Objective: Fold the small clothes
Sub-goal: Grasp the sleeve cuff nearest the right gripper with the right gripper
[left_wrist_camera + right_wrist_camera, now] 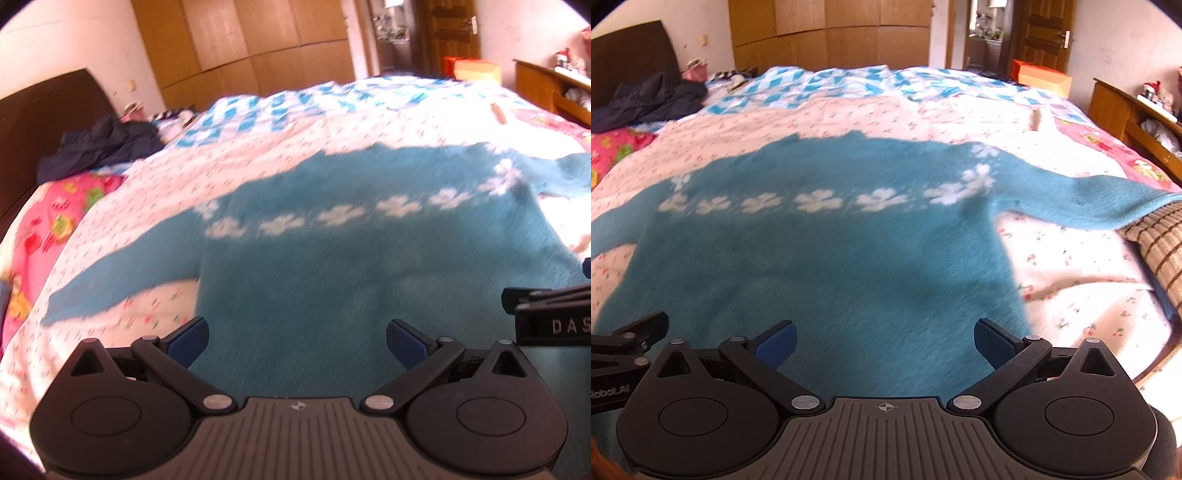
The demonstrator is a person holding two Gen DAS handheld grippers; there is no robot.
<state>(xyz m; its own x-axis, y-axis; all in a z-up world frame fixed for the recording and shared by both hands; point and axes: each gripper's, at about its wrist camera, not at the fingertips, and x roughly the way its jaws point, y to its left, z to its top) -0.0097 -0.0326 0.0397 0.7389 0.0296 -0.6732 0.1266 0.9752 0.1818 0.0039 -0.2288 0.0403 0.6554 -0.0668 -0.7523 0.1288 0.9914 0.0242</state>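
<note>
A small teal knitted sweater (332, 258) with a row of white flower shapes lies spread flat on the bed, sleeves out to both sides. In the right wrist view the same sweater (820, 266) fills the middle, its right sleeve (1100, 203) reaching onto a striped cushion. My left gripper (297, 343) hovers open over the sweater's lower hem, nothing between its blue pads. My right gripper (885, 341) is open too, above the hem nearer the right side. The right gripper's body (554, 317) shows at the left view's right edge.
The bed carries a white floral sheet (1071, 280) and a blue checked quilt (831, 85) farther back. Dark clothing (646, 99) lies heaped by the headboard at the left. A brown striped cushion (1160, 243) lies at the right edge. Wardrobe, door and a wooden shelf stand beyond.
</note>
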